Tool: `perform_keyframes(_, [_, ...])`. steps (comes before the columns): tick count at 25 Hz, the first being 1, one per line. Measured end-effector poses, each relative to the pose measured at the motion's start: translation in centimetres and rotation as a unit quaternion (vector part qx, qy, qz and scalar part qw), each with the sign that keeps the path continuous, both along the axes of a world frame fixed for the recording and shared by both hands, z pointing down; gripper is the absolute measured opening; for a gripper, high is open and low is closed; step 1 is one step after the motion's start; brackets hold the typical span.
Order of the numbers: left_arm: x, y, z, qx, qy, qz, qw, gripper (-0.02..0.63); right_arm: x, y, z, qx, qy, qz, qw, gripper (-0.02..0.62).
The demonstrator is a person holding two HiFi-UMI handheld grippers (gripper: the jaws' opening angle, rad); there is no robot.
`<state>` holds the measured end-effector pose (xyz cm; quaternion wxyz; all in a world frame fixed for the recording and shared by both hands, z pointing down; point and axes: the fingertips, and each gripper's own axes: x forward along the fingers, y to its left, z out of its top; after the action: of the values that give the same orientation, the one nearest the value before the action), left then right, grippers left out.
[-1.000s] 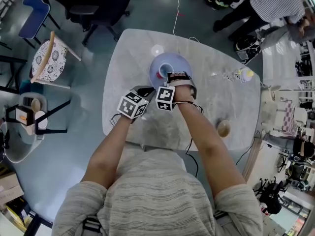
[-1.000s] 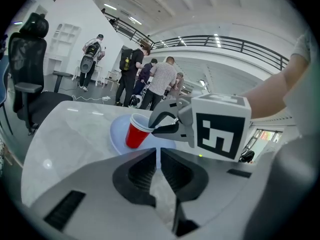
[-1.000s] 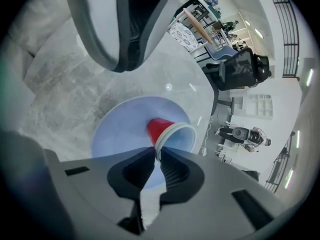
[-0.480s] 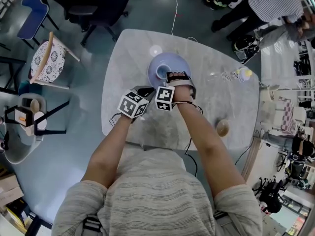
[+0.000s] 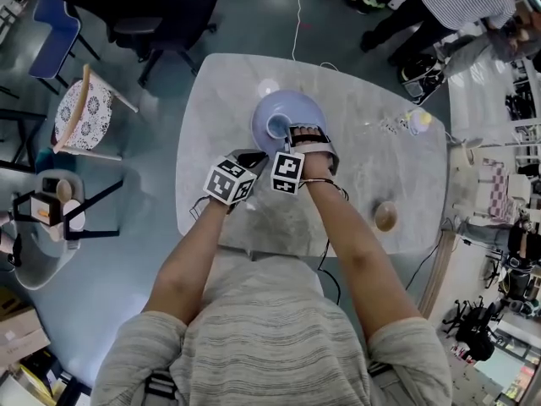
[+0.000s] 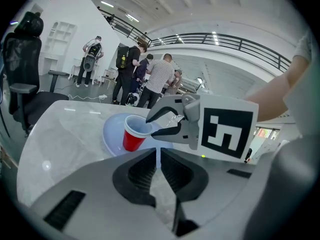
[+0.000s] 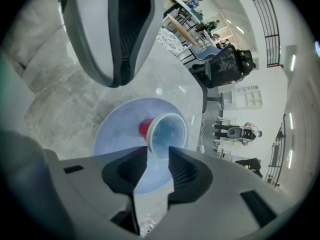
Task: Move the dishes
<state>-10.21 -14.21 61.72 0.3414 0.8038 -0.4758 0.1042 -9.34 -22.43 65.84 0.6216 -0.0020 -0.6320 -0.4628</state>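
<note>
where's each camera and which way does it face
Head view: on the head, steeply down at the table; forearms, left gripper, right gripper.
Left gripper view: rides that gripper, across the table toward the red cup; own shut fingers.
Right gripper view: rides that gripper, down into the cup; own fingers, just opening, straddle its rim.
Shared: cup on blue plate.

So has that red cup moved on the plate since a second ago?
No. The red cup stays at the same spot near the middle of the blue plate.
</note>
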Motion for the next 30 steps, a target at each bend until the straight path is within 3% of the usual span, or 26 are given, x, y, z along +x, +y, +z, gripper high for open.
perform_keyframes(12, [0.9, 0.1, 0.6, -0.011, 0.000, 0.011, 0.9999, 0.025, 0.5, 0.3, -0.1, -0.033, -0.074, 0.052, 0.995, 0.163])
perform_keyframes(18, [2.0, -0.5, -0.2, -0.004, 0.001, 0.018, 0.9998, 0.025, 1.6, 0.7, -1.2, -0.060, -0.132, 0.107, 0.984, 0.163])
perform_keyframes(21, [2.6, -0.7, -0.7, 0.000, 0.000, 0.026, 0.9997, 0.025, 2.3, 1.1, -1.7, -0.080, -0.161, 0.138, 0.974, 0.161])
perform_keyframes(25, [3.9, -1.1, -1.5, 0.010, 0.017, 0.023, 0.9995, 0.025, 3.9, 1.4, -3.0, -0.102, -0.214, 0.196, 0.951, 0.155])
perform_keyframes(30, [7.9, -2.0, -2.5, 0.020, 0.031, 0.044, 0.9984, 0.024, 7.8, 1.4, -4.2, -0.104, -0.262, 0.255, 0.925, 0.114])
